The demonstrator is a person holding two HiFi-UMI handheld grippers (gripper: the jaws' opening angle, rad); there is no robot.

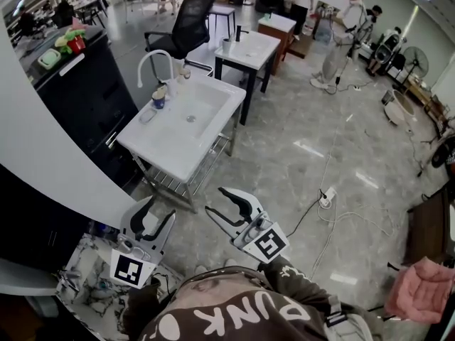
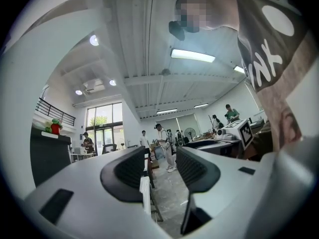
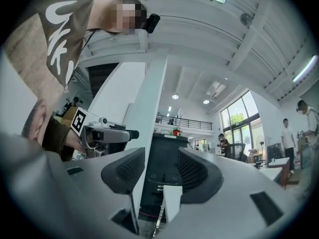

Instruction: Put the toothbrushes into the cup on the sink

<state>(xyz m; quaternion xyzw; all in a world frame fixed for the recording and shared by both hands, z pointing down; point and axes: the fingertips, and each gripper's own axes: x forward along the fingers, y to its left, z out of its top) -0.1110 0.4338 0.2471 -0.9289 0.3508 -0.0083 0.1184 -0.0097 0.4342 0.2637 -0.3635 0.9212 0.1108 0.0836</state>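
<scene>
Low in the head view, holds the left gripper (image 1: 158,210) and the right gripper (image 1: 215,199) side by side above the grey floor, both with jaws spread and nothing between them. Stands well apart from the white sink (image 1: 213,96), up and left of centre. Finds the blue cup (image 1: 158,101) on the sink's left rim, just beside the curved tap (image 1: 152,57). Cannot pick out the toothbrushes at this size; notes only a small pale thing (image 1: 147,116) lying on the rim just below the cup.

Across the left gripper view, looks along two dark pads set clearly apart, the gap empty. Shows floor beyond and standing people (image 2: 162,138) far off at centre.

Across the right gripper view, again finds the pads parted with nothing gripped. Frames a black cabinet (image 3: 160,158) through the gap, far behind the jaws. Catches the other tool at centre left, held level.
</scene>
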